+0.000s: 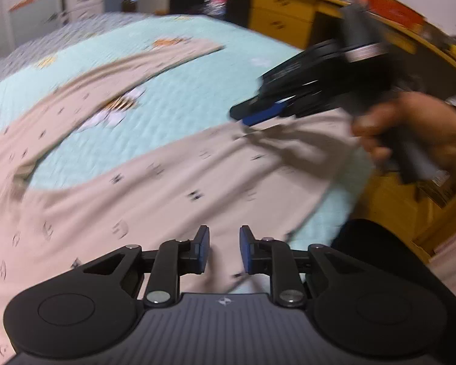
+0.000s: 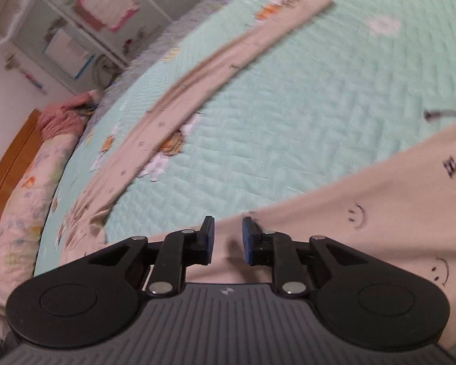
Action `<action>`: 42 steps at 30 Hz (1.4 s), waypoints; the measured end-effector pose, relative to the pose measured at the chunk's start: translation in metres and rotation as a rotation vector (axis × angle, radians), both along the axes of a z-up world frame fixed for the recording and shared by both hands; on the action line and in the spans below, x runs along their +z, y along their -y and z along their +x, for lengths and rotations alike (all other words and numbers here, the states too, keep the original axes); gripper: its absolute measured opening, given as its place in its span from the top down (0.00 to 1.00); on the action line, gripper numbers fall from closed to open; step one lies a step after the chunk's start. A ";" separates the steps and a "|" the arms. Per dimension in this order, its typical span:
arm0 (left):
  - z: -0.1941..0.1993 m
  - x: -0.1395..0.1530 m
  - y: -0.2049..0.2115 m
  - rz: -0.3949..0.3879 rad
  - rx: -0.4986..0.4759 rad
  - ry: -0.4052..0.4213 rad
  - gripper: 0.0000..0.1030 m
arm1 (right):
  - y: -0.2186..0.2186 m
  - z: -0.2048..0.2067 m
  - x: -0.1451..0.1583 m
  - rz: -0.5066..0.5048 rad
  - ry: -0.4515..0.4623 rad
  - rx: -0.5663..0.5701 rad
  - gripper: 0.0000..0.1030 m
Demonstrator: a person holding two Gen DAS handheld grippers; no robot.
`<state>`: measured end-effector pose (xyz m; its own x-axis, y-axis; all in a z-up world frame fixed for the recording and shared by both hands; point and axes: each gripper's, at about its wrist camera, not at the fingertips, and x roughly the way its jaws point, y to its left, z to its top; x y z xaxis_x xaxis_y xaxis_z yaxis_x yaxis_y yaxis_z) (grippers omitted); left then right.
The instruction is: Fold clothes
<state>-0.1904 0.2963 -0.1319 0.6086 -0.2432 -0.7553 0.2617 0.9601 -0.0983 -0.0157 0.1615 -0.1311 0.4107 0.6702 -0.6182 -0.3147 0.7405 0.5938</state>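
pants [image 1: 173,182] spread flat on the quilt [image 1: 179,97] | left gripper [image 1: 224,249] and right gripper [image 2: 227,240] both narrow, holding nothing | tip: pinch one hem layer cleanly, lift both sides evenly

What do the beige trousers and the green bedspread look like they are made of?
Trousers: soft thin knit, likely cotton jersey, matte; they lie limp with small printed faces. Bedspread: quilted fabric, matte; stitched ridges show across it.
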 end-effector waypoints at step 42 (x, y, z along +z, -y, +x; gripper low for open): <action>0.017 0.009 -0.055 -0.325 0.229 -0.035 0.72 | 0.002 -0.092 0.018 0.006 0.038 0.086 0.81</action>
